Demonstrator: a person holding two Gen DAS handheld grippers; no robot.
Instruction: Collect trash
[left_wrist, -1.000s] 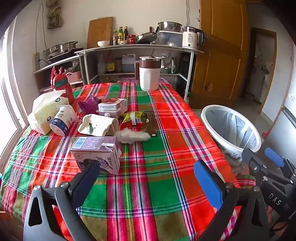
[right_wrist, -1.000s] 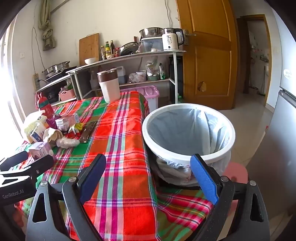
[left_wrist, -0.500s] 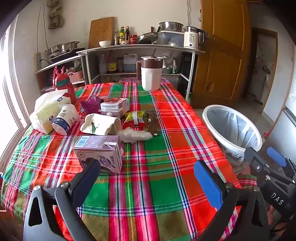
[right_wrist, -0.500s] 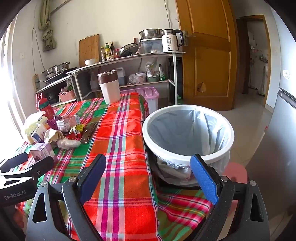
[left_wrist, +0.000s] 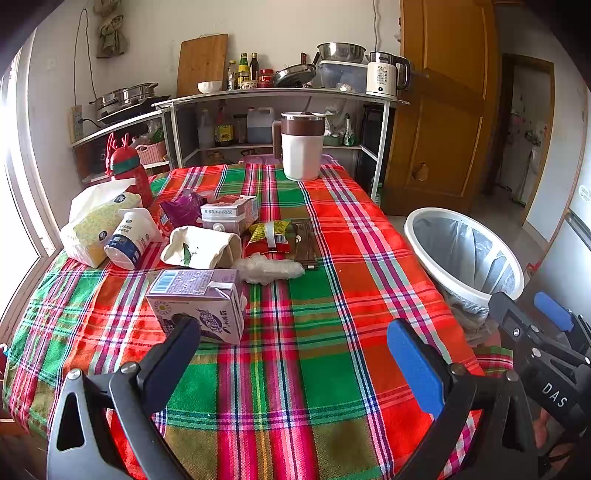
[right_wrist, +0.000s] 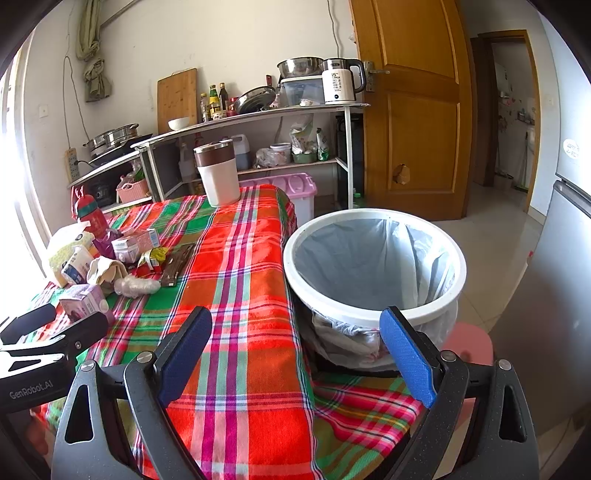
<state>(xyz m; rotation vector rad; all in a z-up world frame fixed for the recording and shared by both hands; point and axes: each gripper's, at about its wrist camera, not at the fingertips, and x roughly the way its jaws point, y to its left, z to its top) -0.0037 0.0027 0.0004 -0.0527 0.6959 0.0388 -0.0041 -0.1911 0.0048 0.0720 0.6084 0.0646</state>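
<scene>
Trash lies on the left of the plaid table (left_wrist: 314, 332): a purple milk carton (left_wrist: 199, 301), a crumpled white plastic wad (left_wrist: 271, 268), a cream paper bag (left_wrist: 201, 247), a yellow-red wrapper (left_wrist: 267, 236), a dark wrapper (left_wrist: 306, 245), a pink-white carton (left_wrist: 231, 214) and a purple wrapper (left_wrist: 183, 208). My left gripper (left_wrist: 295, 354) is open and empty, just short of the purple carton. My right gripper (right_wrist: 295, 347) is open and empty, in front of the white lined trash bin (right_wrist: 373, 266), which stands off the table's right edge (left_wrist: 461, 254).
A white-brown tumbler (left_wrist: 303, 146) stands at the table's far end. A tissue pack (left_wrist: 98, 218), a yogurt cup (left_wrist: 129, 238) and a red bottle (left_wrist: 127, 171) sit at the far left. Kitchen shelves (left_wrist: 280, 99) and a wooden door (left_wrist: 439, 110) lie behind.
My left gripper has drifted slightly left and forward, so the trash sits a little nearer the middle of its view. The right gripper has barely moved. Both stay open.
</scene>
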